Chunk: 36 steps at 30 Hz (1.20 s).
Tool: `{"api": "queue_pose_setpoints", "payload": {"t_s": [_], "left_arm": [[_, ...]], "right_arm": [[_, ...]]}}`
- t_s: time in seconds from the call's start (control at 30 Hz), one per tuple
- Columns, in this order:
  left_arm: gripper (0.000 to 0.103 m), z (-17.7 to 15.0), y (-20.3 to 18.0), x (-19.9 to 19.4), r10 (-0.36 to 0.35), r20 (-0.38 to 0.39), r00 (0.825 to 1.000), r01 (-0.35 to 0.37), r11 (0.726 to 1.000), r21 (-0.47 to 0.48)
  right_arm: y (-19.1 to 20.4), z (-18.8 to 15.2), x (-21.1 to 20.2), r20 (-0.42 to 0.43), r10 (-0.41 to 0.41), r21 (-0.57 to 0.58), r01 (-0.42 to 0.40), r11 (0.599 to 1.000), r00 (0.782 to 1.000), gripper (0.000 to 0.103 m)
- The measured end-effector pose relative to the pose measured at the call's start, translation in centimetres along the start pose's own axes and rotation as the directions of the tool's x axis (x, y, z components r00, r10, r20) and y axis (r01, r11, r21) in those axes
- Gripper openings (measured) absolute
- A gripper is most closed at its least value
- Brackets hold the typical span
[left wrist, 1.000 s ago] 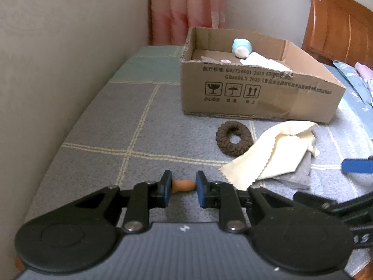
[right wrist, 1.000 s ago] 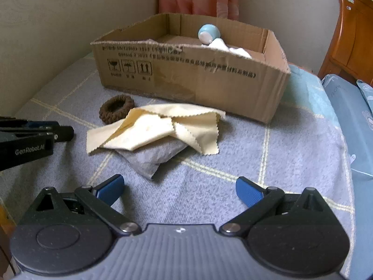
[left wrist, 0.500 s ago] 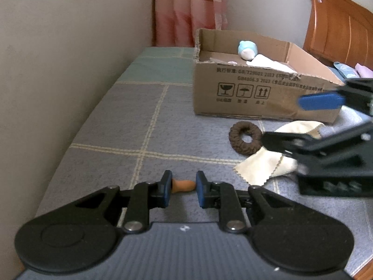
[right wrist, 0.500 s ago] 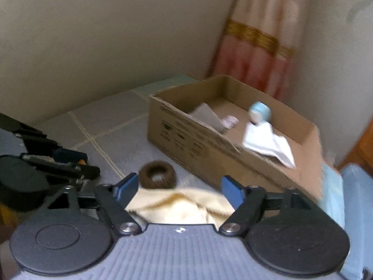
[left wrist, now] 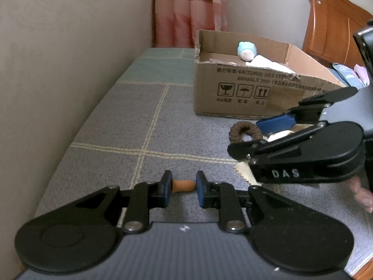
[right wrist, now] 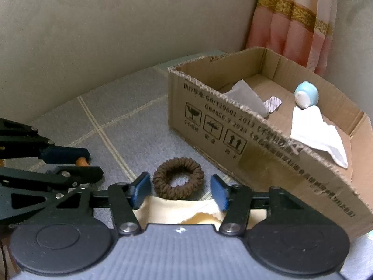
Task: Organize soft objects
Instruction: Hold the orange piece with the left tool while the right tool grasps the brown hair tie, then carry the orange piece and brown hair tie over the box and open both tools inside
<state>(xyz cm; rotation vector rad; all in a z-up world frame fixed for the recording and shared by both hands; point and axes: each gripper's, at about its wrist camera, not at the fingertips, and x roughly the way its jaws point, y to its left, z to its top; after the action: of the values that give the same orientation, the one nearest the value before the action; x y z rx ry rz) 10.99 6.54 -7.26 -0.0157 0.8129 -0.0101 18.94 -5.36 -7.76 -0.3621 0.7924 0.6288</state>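
A brown knitted hair ring (right wrist: 178, 178) lies on the grey checked bedcover, in front of the cardboard box (right wrist: 233, 128). My right gripper (right wrist: 179, 191) straddles the ring; its jaws are closing, and a gap still shows between each blue pad and the ring. A pale yellow cloth (right wrist: 174, 210) lies just under that gripper. In the left wrist view the right gripper (left wrist: 254, 135) reaches in from the right over the ring (left wrist: 243, 131). My left gripper (left wrist: 183, 186) hovers low over the bedcover, shut on a small orange piece (left wrist: 183, 185).
The box holds a light blue plush toy (right wrist: 305, 94), a white cloth (right wrist: 319, 135) and a grey cloth (right wrist: 247, 96). A wall runs along the left, a pink curtain (left wrist: 188, 11) hangs behind, and a wooden headboard (left wrist: 331, 30) stands at right. A person's fingers (left wrist: 361, 192) show at the right edge.
My right gripper swung left from the open bedcover to the hair ring, rolled, and its jaws narrowed around it. My left gripper stayed still with the orange piece.
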Motion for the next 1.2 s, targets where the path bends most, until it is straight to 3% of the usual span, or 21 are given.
{"api": "queue_pose_setpoints", "payload": {"t_s": [0.2,0.57,0.83,0.87,1.0,1.07,1.2], "left_arm": [[0.020,0.0,0.1,-0.1,-0.010,-0.001,1.000,0.010,1.000,0.002],[0.020,1.5,0.2,-1.8,-0.050,0.044,0.998,0.048,0.998,0.047],[0.020,5.3,-0.3,-2.7,-0.087,0.112,0.990,0.075,0.991,0.111],[0.020,5.8,-0.3,-2.7,-0.092,0.121,0.988,0.078,0.990,0.119],[0.020,8.1,-1.0,-2.9,-0.128,0.152,0.980,0.104,0.982,0.157],[0.020,9.3,-1.5,-2.9,-0.139,0.173,0.975,0.105,0.977,0.188],[0.020,12.0,-2.9,-2.3,-0.188,0.187,0.964,0.141,0.961,0.239]], "right_arm": [[0.3,-0.3,-0.4,0.007,-0.014,0.018,0.014,1.000,1.000,0.039],[-0.6,0.7,-6.5,0.120,-0.055,0.087,0.045,0.995,0.991,0.038],[-3.7,3.2,-10.8,0.253,-0.169,0.152,0.133,0.979,0.953,0.039],[-4.4,3.5,-10.6,0.257,-0.199,0.168,0.159,0.973,0.946,0.040],[-7.1,4.3,-8.5,0.212,-0.330,0.255,0.273,0.927,0.920,0.075],[-7.7,4.0,-8.0,0.178,-0.350,0.290,0.291,0.912,0.920,0.077],[-7.1,2.2,-9.1,0.197,-0.354,0.326,0.279,0.903,0.914,0.090]]}}
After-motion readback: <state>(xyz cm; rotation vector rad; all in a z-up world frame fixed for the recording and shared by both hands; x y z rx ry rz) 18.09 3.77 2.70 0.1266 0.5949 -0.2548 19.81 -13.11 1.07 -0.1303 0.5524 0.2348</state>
